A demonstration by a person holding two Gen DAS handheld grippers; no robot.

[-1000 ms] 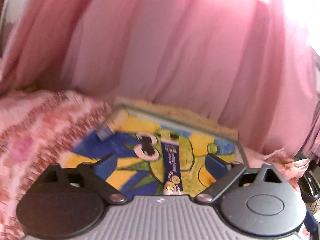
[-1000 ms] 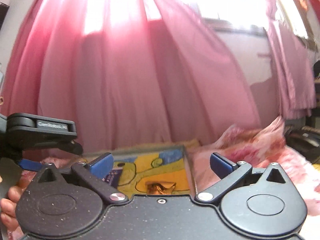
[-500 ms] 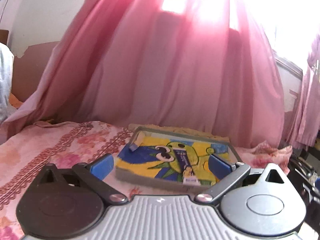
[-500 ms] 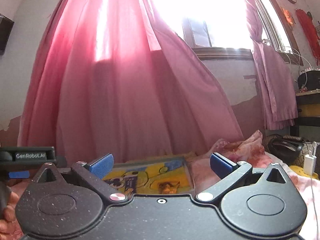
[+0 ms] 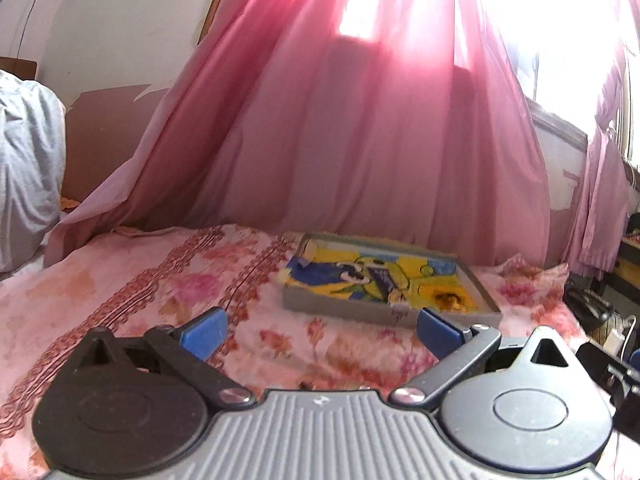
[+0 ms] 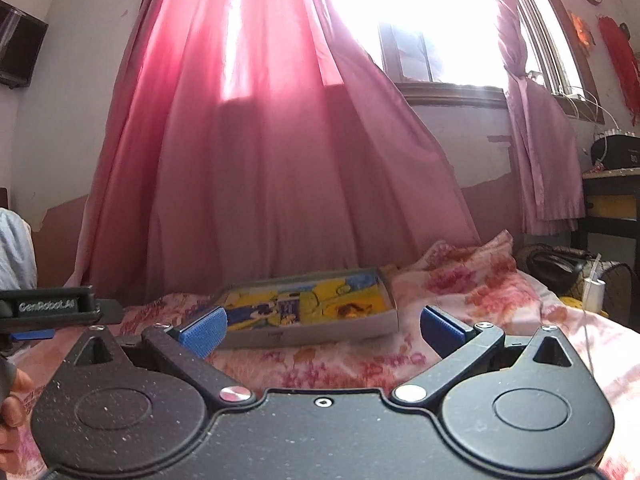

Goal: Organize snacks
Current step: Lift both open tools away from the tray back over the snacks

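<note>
Snacks first: a dark blue stick packet (image 5: 385, 285) lies along the middle of the tray (image 5: 340, 307), and a small gold-brown wrapped sweet (image 5: 450, 300) sits toward the tray's right end. Both are small and soft in focus, so any print on them cannot be read. At the tray's far left corner a pale, roll-shaped item (image 5: 307, 249) shows, too blurred to name. The tray is shallow and grey-walled with a bright yellow and blue cartoon floor, and it rests flat on the bed (image 5: 168, 280), on a pink floral bedsheet, close under the pink curtain (image 5: 360, 140). From the right wrist view the tray's near wall (image 6: 320, 332) hides the lower edge of what lies inside.

Left tongs (image 5: 320, 330) hover above the bedsheet short of the tray, blue pads spread wide, nothing between them. Right tongs (image 6: 322, 326) are likewise spread and empty, level, pointed at the tray's near wall from a little way back. The two sit side by side: the left tool's black body (image 6: 48, 306) juts in at the left edge of the right wrist view, with part of a hand (image 6: 12, 412) gripping below it, mostly cut off by the frame. Sunlight through the window (image 6: 420, 32) washes out the top of both views.
</note>
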